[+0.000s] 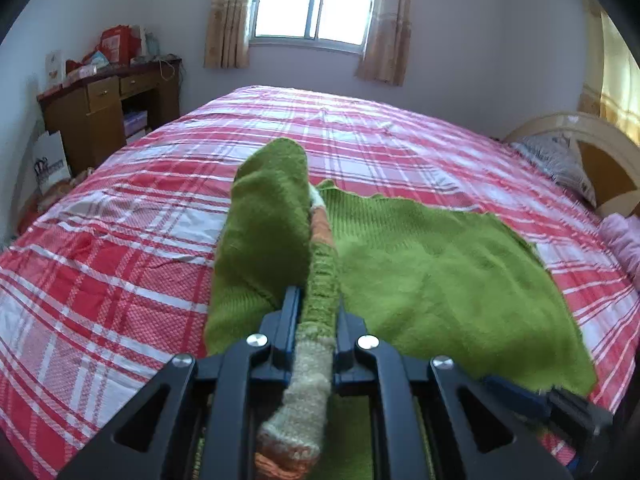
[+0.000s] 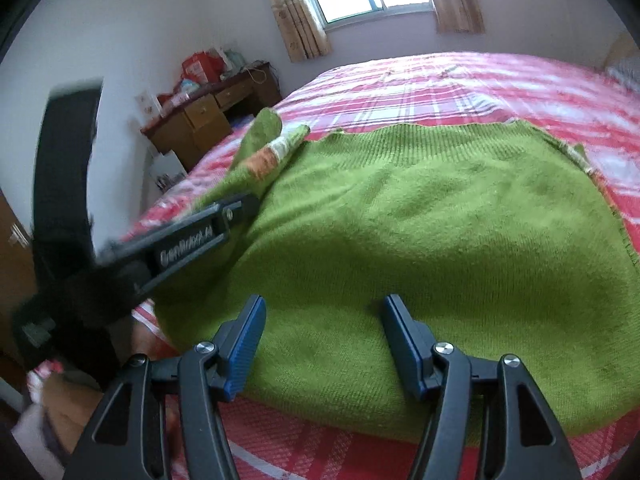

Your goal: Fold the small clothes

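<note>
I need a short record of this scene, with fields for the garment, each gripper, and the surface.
garment: green sweater, body spread flat
sleeve: striped-cuff sleeve lifted off the bed
left gripper: shut on the sleeve
right gripper: open, above the sweater's near edge, holding nothing
surface: bed with red plaid sheet

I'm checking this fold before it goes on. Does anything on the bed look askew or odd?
Only the sleeve: the left gripper pinches its striped cuff, so it stands up off the green sweater, whose body lies flat on the plaid bedspread. The right gripper is open, holding nothing. No damage shows.
</note>
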Action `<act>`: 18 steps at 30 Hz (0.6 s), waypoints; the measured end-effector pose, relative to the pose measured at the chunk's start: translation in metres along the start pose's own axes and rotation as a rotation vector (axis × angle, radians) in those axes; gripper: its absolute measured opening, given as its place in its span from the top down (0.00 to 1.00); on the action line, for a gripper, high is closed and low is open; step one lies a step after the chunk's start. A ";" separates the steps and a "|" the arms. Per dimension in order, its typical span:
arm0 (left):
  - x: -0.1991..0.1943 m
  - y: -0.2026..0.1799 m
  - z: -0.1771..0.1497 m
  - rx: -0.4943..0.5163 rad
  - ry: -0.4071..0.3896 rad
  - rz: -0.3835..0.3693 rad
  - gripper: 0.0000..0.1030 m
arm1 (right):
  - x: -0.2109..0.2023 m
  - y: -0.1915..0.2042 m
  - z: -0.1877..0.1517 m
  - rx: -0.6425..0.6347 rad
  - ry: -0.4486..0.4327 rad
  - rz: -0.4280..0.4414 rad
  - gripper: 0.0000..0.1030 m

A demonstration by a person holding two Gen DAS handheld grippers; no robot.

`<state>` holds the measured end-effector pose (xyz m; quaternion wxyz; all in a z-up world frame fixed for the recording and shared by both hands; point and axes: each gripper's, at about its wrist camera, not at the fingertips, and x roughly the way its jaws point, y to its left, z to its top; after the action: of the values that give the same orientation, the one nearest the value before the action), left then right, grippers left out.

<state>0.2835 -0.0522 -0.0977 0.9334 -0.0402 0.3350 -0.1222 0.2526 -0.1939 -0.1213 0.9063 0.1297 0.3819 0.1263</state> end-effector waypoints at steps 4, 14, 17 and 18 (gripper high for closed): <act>0.000 0.003 0.000 -0.015 -0.005 -0.014 0.87 | 0.001 -0.004 0.042 0.012 -0.037 0.020 0.40; -0.001 0.007 -0.002 -0.039 -0.010 -0.048 0.87 | 0.122 0.039 0.120 -0.045 0.191 0.241 0.40; -0.001 0.008 -0.003 -0.051 -0.012 -0.059 0.88 | 0.142 0.053 0.119 -0.107 0.213 0.256 0.62; 0.000 0.010 -0.003 -0.055 -0.010 -0.059 0.88 | 0.144 0.056 0.118 -0.129 0.212 0.242 0.73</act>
<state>0.2836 -0.0424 -0.1013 0.9296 -0.0766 0.3322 -0.1402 0.4281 -0.1104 -0.1177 0.8454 0.1022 0.4482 0.2719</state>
